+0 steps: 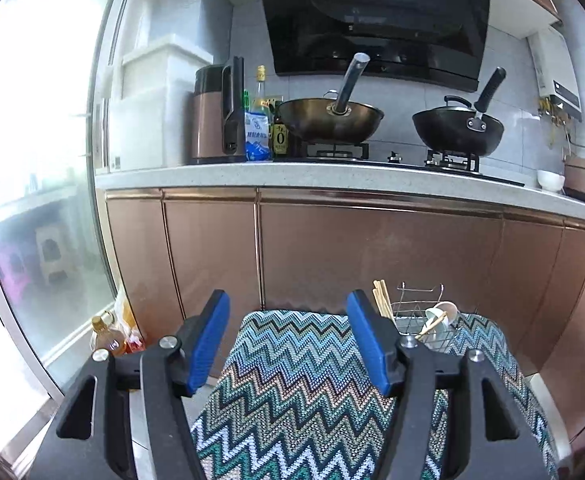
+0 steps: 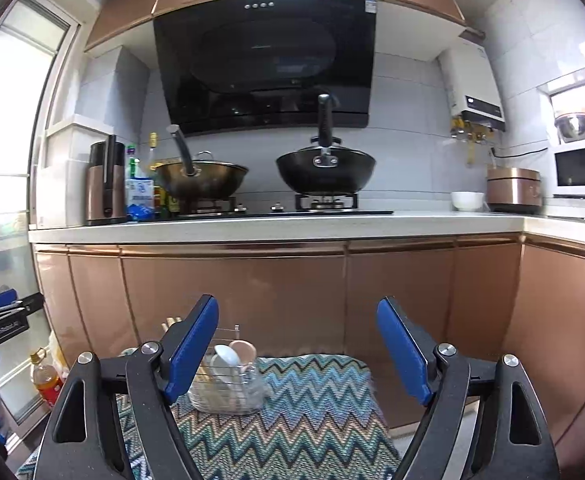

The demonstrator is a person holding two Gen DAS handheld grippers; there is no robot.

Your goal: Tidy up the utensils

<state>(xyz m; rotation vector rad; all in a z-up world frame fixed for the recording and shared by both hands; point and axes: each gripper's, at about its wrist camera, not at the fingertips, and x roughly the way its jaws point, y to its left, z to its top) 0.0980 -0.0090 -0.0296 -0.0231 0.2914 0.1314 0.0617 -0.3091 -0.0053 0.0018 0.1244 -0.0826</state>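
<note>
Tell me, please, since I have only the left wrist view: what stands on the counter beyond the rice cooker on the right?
Observer: A white microwave stands there, past the counter's corner.
Operator: Thank you. How does the right gripper look?
Observer: The right gripper is open, with nothing between its jaws.
Operator: Where is it relative to the wire basket?
Observer: The wire basket sits ahead of it, partly hidden behind its left finger, not between the jaws.

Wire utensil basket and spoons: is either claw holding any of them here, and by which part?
Nothing is held. The left claw and right claw both stand open and empty, short of the wire utensil basket on the zigzag-patterned woven cloth.
</note>
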